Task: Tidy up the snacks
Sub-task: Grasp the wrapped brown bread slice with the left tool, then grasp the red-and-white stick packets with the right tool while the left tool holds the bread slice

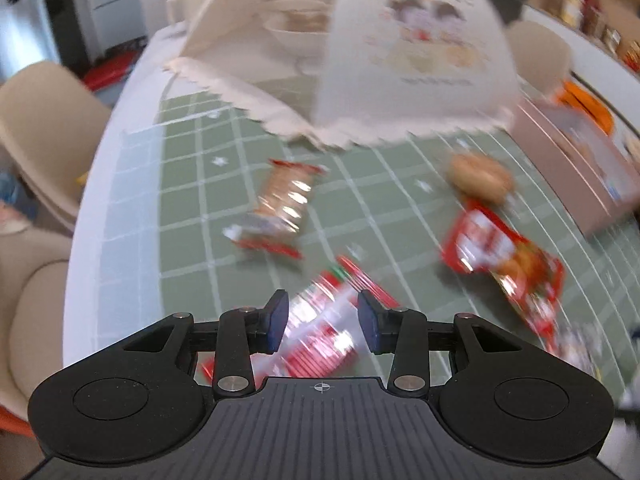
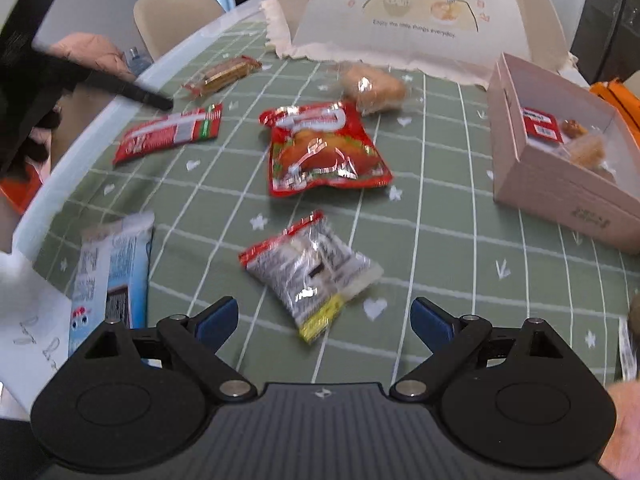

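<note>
Snacks lay scattered on the green checked tablecloth (image 2: 440, 216).
Left gripper (image 1: 323, 322) hovered half-parted over a red wafer bar (image 1: 320, 332); right gripper (image 2: 324, 322) gaped wide before a silver packet (image 2: 312, 270).

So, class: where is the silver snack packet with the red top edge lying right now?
In the right wrist view, the silver packet lies on the green checked cloth just ahead of the right claw, below the big red pouch.

It was a home dining area: a table w/ a green grid-patterned tablecloth (image 2: 440, 216), beige moulded chairs (image 1: 44, 128) round it, a cream mesh food-cover tent (image 2: 420, 12) w/ cartoon kids, and wooden pantry shelves (image 1: 592, 4) of jars behind.
</note>
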Tool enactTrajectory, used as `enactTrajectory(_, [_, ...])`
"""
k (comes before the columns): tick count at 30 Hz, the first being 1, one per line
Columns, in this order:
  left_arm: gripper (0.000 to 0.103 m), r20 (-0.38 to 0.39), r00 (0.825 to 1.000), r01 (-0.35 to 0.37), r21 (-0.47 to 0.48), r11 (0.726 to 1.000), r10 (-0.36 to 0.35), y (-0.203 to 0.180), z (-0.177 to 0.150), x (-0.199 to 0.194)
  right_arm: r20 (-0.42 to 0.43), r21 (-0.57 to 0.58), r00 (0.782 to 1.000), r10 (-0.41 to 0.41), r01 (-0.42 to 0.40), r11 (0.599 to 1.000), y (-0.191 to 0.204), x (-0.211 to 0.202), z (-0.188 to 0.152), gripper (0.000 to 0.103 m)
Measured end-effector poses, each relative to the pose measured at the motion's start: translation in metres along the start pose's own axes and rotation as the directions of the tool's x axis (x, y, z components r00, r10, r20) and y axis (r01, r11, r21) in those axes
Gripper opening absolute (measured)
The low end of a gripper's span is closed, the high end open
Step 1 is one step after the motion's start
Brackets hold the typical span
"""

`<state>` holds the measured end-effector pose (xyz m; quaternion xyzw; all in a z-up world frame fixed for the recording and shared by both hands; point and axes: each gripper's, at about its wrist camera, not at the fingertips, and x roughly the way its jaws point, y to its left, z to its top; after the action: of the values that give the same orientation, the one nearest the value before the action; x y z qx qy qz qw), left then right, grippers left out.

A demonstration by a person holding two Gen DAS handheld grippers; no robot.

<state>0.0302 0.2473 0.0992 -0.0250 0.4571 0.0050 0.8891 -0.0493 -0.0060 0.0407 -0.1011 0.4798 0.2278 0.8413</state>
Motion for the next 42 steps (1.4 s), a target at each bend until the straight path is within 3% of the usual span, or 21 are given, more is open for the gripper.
enactTrajectory(3, [0.042,0.007,0.999,0.044,-0.179,0.983,-0.044,0.029,0.023,0.015,-0.024,0.036,0.999,-0.023,0.024,0.999,0.003,-0.001,-0.005,0.094])
enactTrajectory(5, [0.042,-0.005,0.998,0.059,-0.244,0.968,-0.062,0.037,0.037,0.032,-0.045,0.069,0.999,-0.024,0.027,0.997,0.005,0.000,-0.005,0.094])
enactTrajectory(13, [0.043,-0.044,0.995,-0.098,-0.091,0.991,0.095,0.016,0.073,0.087,-0.038,0.036,0.996,-0.086,0.087,0.996,0.026,-0.008,0.004,0.094])
enactTrajectory(16, [0.049,-0.056,0.994,-0.098,-0.065,0.993,0.094,0.017,0.075,0.096,-0.044,0.023,0.995,-0.088,0.089,0.996,0.030,-0.008,0.004,0.094])
enactTrajectory(19, [0.046,-0.103,0.990,-0.100,-0.067,0.993,0.093,0.023,0.072,0.105,-0.048,0.031,0.995,-0.088,0.089,0.996,0.030,-0.007,0.003,0.094])
enactTrajectory(22, [0.046,-0.097,0.991,-0.105,-0.092,0.990,0.096,0.029,0.066,0.101,-0.049,0.036,0.995,-0.085,0.087,0.996,0.029,-0.004,0.004,0.094])
enactTrajectory(27, [0.043,-0.080,0.996,0.011,-0.187,0.982,-0.026,0.035,0.041,0.074,-0.045,0.022,0.997,-0.064,0.066,0.998,0.031,0.000,0.004,0.094])
enactTrajectory(32, [0.043,0.004,0.994,0.109,-0.296,0.949,-0.113,0.035,-0.012,0.012,-0.043,0.002,0.998,-0.036,0.036,0.999,0.034,0.009,0.009,0.094])
enactTrajectory(36, [0.043,-0.008,0.997,0.066,-0.399,0.914,-0.075,0.041,-0.062,-0.030,-0.041,-0.016,0.999,0.007,-0.008,1.000,0.040,0.015,0.017,0.094])
enactTrajectory(39, [0.043,-0.046,0.999,-0.005,-0.451,0.892,-0.017,0.047,-0.094,-0.049,-0.054,-0.052,0.994,0.093,-0.095,0.994,0.056,0.018,0.020,0.094])
enactTrajectory(42, [0.043,-0.070,0.997,-0.055,-0.522,0.851,0.022,0.051,-0.117,-0.060,-0.089,-0.128,0.981,0.174,-0.184,0.974,0.083,0.023,0.021,0.094])
